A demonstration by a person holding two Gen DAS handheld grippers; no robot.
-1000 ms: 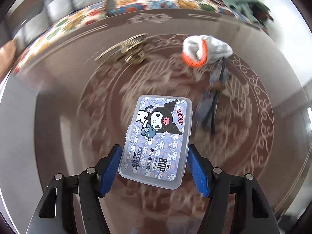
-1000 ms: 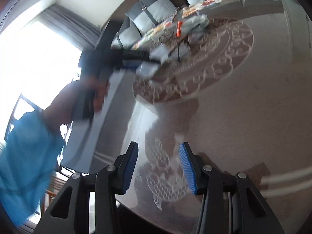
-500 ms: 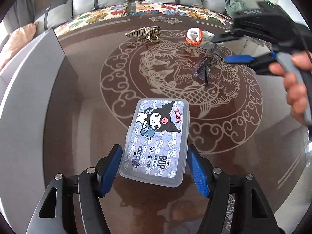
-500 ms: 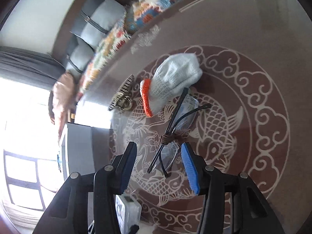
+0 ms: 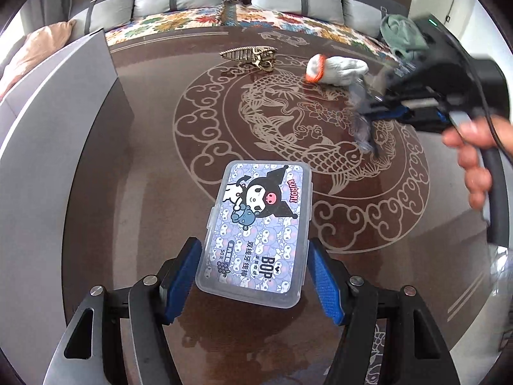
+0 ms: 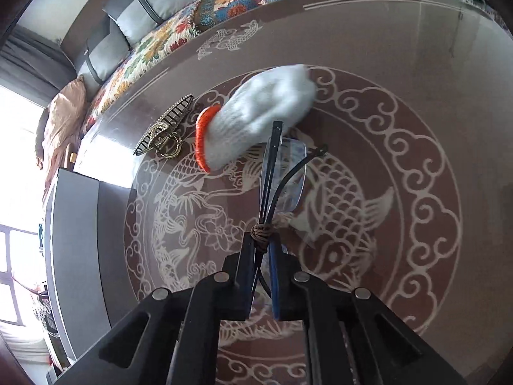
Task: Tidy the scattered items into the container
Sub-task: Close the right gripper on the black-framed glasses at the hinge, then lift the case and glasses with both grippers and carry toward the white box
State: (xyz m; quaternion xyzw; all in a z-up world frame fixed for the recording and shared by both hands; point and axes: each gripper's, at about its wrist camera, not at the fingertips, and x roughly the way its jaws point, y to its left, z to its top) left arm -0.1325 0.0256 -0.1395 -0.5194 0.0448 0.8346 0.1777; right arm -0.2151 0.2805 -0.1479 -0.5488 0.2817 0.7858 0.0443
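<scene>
a: clear plastic floss-pick box with a cartoon label point(image 5: 256, 234) is sitting clamped between the blue pads of the left gripper point(image 5: 255, 276), at the lower middle of the left view. is anything put away yet?

b: nothing that's showing. the right gripper point(image 6: 261, 253) is pinching the folded rimless glasses with black arms point(image 6: 282, 176) at their cord-wrapped hinge, fingers clenched tight.

a: and what's waiting?

b: the white knit glove with an orange cuff point(image 6: 256, 125) and the bronze-toned hair claw point(image 6: 165, 128) are lying loose in the upper half. the grey container point(image 5: 48, 128) is standing at the left edge.

a: the surface?

b: glossy brown table with a pale carp pattern point(image 5: 144, 166) is reflecting light; a floral-covered sofa with grey cushions point(image 5: 192, 3) is running behind it.
</scene>
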